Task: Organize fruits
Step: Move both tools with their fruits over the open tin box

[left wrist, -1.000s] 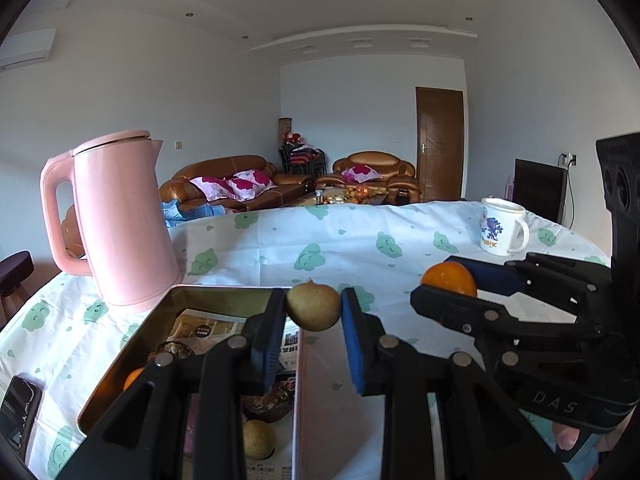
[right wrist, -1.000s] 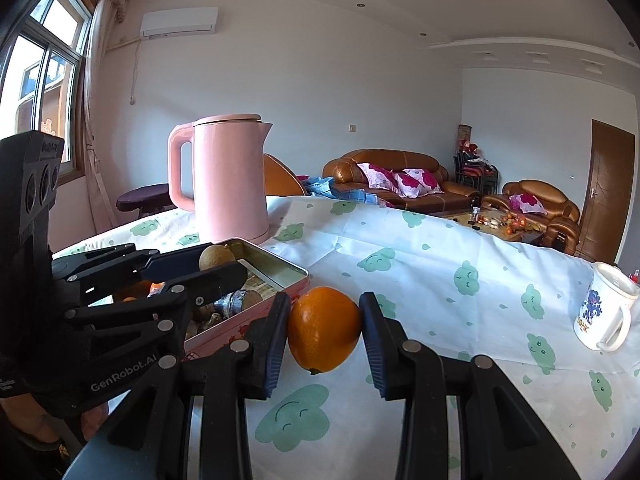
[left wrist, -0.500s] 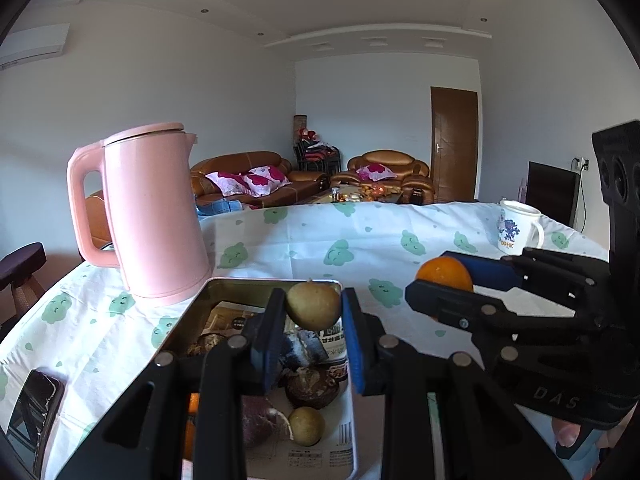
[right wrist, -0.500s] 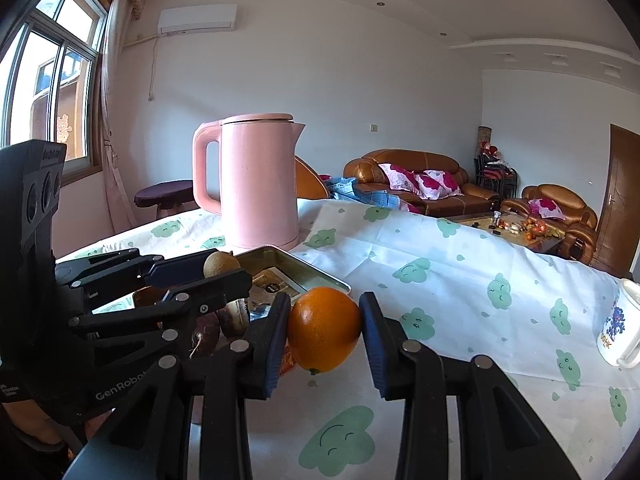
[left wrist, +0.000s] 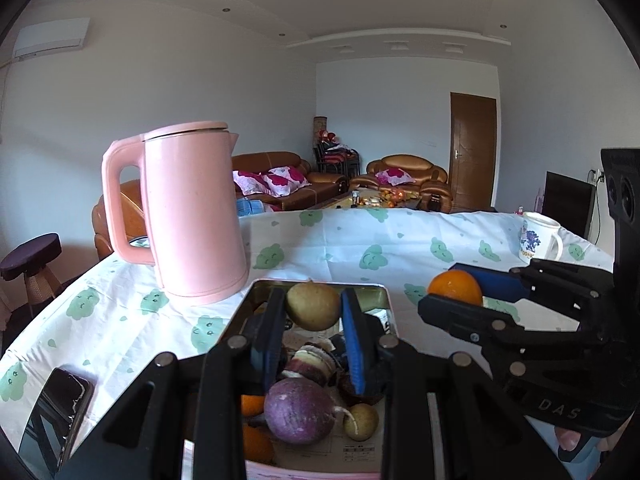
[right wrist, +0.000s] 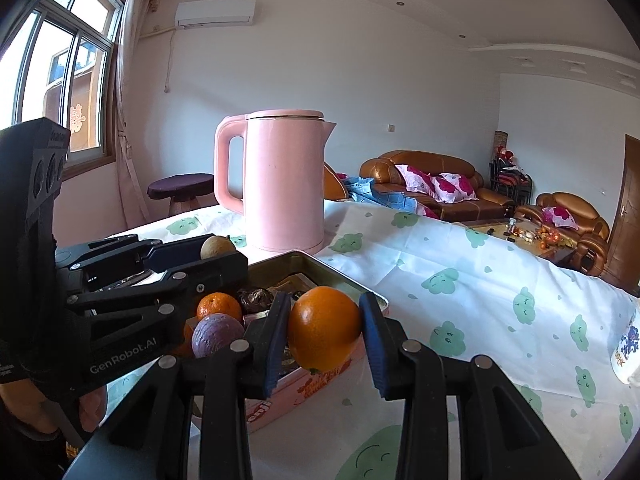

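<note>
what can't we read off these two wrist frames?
- Square metal tin: near contents, left wrist view, hidden by left tool.
- White printed mug: cut by right view's edge.
- Dark phone: clipped by left view's rim.
- Round orange: mostly behind right tool, left view.

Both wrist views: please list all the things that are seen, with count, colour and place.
Brown fruit: one, olive-brown, held between the left gripper's fingers above the tin.
Orange: one, orange, held between the right gripper's fingers over the tin's edge.
Tin: one, metal inside and pink outside, on the table before the kettle.
Fruits in the tin: one purple round one, one small brown one, at least one small orange, some dark pieces.
Kettle: one, pink, behind the tin.
Mug: one, white with blue print, far right.
Phone: one, black, left table edge.
Tablecloth: one, white with green clouds.
Left gripper: black, blue pads.
Right gripper: black, blue pads.
</note>
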`<state>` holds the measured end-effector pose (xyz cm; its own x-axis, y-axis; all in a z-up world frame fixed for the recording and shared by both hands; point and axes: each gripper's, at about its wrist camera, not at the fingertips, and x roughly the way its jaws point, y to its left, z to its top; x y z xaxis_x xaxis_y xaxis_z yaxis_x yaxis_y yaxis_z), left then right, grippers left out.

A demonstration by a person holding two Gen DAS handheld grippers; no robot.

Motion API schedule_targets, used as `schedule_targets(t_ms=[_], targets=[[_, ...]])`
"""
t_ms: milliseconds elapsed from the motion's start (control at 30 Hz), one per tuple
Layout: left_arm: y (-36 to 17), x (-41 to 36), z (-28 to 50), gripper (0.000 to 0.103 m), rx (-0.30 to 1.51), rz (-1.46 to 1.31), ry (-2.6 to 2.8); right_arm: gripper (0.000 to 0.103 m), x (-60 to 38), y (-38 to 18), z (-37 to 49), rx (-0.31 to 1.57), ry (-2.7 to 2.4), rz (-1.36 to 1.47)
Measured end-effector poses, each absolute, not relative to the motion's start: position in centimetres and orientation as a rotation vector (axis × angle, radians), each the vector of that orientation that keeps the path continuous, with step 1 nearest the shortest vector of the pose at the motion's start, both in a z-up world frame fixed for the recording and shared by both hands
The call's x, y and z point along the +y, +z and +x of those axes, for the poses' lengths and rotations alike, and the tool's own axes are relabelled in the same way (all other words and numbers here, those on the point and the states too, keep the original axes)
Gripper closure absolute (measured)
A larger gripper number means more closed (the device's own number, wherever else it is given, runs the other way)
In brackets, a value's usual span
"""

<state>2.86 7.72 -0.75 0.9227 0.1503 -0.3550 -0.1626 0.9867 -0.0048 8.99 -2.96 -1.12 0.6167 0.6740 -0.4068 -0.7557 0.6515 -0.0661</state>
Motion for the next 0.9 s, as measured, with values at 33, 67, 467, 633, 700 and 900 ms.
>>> schedule_targets(t_ms=[33,67,467,633,700,900], targets=[[-0.7,8.0,2.8,0.074,0.362,-0.036,0.166,0.065,-2.7,-1.1,9.0,0.365,0.836,-0.242],[-0.7,8.3,2.8,0.074,0.364,-0.039,0.171,0.065,-2.6,-1.1,9.0,0.365,0.839,-0.242],[-1.3,11.2,2.9,0.074,0.408,-0.066,0.226,0.065,-0.5,-1.7,9.0,0.378,0.875,-0.247],[-1.5,12.0,3.2,0.074,0.430,-0.072,0.241,0.065,0.1,-2.1,9.2,0.395,0.884,-0.246],[-1.7,12.2,3.3,0.074,0.437,-0.075,0.241,0.065,0.3,-2.3,9.4,0.403,0.885,-0.247],[-2.3,12.7,3.7,0.074,0.464,-0.078,0.247,0.065,0.8,-2.7,9.6,0.421,0.886,-0.256]])
